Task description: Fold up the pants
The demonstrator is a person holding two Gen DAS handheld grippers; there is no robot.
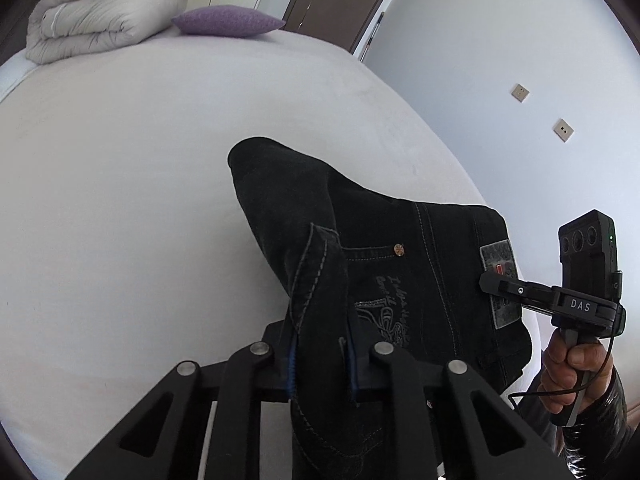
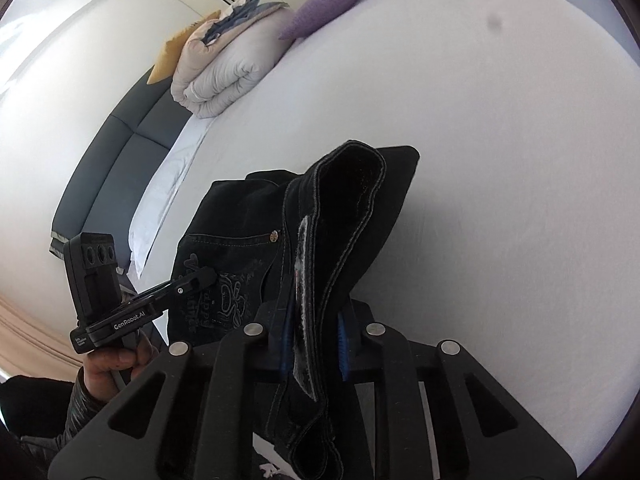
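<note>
Black pants [image 1: 400, 248] held up over the bed [image 1: 120, 200], gathered into a bunch between the two claws, the lower folds draping down toward the white sheet. They hang over the near part of the bed, toward its right edge as the left wrist view shows it.

Left claw [image 1: 322, 356]: jaws narrow, clamped on a stitched edge of the pants; blue pads press the cloth from both sides. A fold rises above the fingers, and more cloth hangs below them.

Right claw [image 2: 314, 344]: jaws narrow, clamped on the waistband, where the grey label patch [image 2: 302, 276] sits. A loop of hemmed fabric stands up above the fingers.

In the left wrist view, the right claw grips the pants at that same patch [image 1: 500, 280], with the hand [image 1: 568, 372] closed on its handle and a dark glossy sleeve [image 1: 600, 424] behind. In the right wrist view, the left claw [image 2: 200, 278] meets the pants at the embroidered back pocket [image 2: 228, 276]; a hand [image 2: 108, 368] holds its handle.

At the far end of the bed: a folded pale quilt [image 1: 96, 20] and a purple pillow [image 1: 228, 20] beside it, both well apart from the pants. A yellow cushion [image 2: 170, 56] lies behind the quilt, against the dark headboard [image 2: 116, 160]. Two wall sockets [image 1: 520, 93] on the pale wall past the bed's right edge.
</note>
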